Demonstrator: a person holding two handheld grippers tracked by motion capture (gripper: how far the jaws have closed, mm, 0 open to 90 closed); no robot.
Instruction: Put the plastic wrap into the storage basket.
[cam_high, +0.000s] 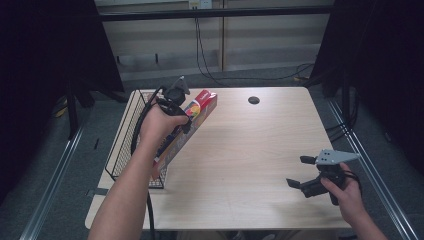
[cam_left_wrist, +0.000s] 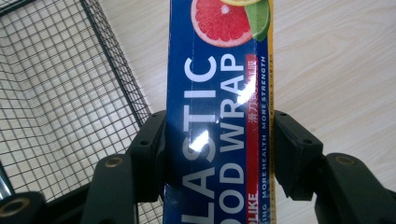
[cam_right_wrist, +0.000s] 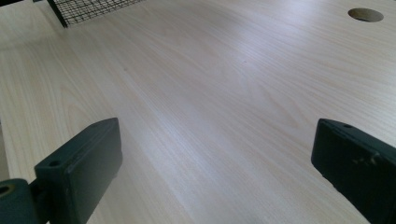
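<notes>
High view. The left tongs (cam_high: 181, 111) are clamped on a long plastic wrap box (cam_high: 200, 107), gripping it across its width somewhere along its middle. The box is tilted: its far end, printed with fruit, is raised over the desk (cam_high: 250, 150), and its near end drops towards the right rim of the wire basket (cam_high: 120, 155) at the desk's left edge. In my judgement the mid-length grip is chosen to balance the long box, and the tilt suits either lifting it out of the basket or lowering it in; which one cannot be determined. The right tongs (cam_high: 302, 172) are at the near right of the desk, well apart from the box, jaws spread and carrying nothing, apparently parked clear of the work.

Left gripper view. The two black jaws press on opposite long sides of the box (cam_left_wrist: 219, 116), which runs straight up between them. Basket mesh (cam_left_wrist: 60, 93) lies to the left beneath, bare desk (cam_left_wrist: 336, 70) to the right, so the box hangs about over the basket's rim.

Right gripper view. The jaws stand wide apart over bare desk (cam_right_wrist: 210, 93), nothing between them. A corner of the basket (cam_right_wrist: 88, 9) shows far left, and a round cable hole (cam_right_wrist: 365, 14) far right.
</notes>
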